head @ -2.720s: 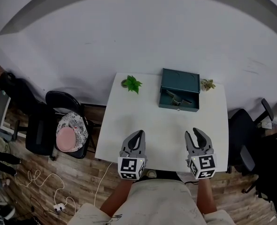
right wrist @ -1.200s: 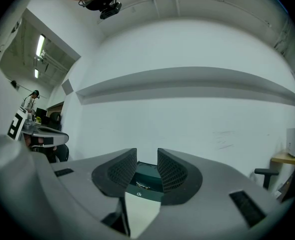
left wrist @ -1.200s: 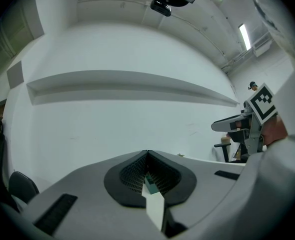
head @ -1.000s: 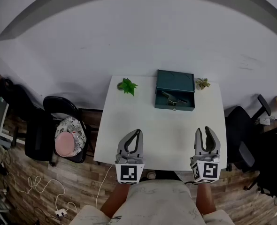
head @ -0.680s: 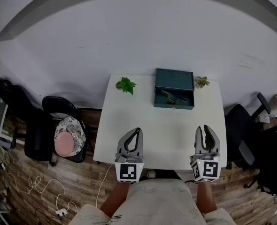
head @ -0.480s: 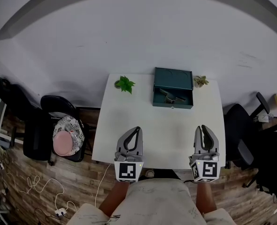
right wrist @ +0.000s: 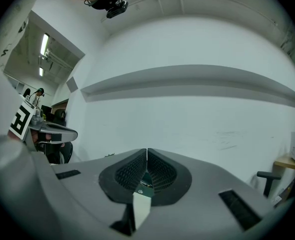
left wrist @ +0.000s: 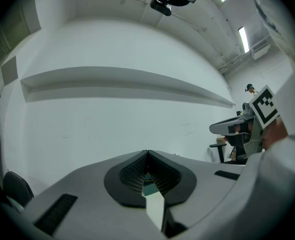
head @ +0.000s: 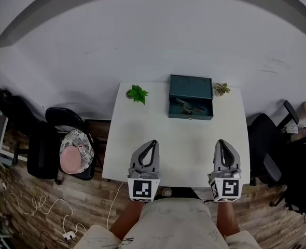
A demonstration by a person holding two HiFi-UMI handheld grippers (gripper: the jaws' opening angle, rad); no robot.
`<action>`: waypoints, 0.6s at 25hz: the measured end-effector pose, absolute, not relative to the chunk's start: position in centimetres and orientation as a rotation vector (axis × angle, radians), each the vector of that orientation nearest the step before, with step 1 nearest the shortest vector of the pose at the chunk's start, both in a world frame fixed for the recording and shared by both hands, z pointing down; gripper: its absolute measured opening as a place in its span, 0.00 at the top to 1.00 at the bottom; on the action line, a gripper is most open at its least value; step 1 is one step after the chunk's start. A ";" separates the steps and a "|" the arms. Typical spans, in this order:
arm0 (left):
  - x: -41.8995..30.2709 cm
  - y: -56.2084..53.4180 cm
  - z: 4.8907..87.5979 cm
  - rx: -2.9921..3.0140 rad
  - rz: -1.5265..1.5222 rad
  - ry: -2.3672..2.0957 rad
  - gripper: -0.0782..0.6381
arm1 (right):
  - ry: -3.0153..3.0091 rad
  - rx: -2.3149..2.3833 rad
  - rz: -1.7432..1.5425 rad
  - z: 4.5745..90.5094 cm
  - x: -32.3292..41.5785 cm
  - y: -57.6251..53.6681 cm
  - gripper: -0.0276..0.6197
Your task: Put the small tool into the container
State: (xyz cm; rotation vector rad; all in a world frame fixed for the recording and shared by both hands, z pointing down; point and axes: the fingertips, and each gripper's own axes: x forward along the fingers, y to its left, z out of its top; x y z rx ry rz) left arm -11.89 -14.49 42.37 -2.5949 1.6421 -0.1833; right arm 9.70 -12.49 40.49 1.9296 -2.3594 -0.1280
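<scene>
The small metal tool (head: 186,106) lay inside the open green box (head: 192,87), which sat on the white table (head: 179,139). A tiny plant (head: 221,89) stood just to the right of the box, and a leafy green plant (head: 137,93) stood a bit off to its left. Both grippers hung on the near side of the box, well apart from it. The left gripper (head: 153,142) was off to the box's left, its jaws pressed together with nothing between them. The right gripper (head: 221,141) was off to the box's right; its jaws had just been closing and met tight, holding nothing
</scene>
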 end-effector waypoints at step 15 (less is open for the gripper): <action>-12.1 -15.0 42.7 -2.584 -0.177 1.634 0.88 | -2.344 1.924 -0.121 40.9 10.0 -12.9 0.93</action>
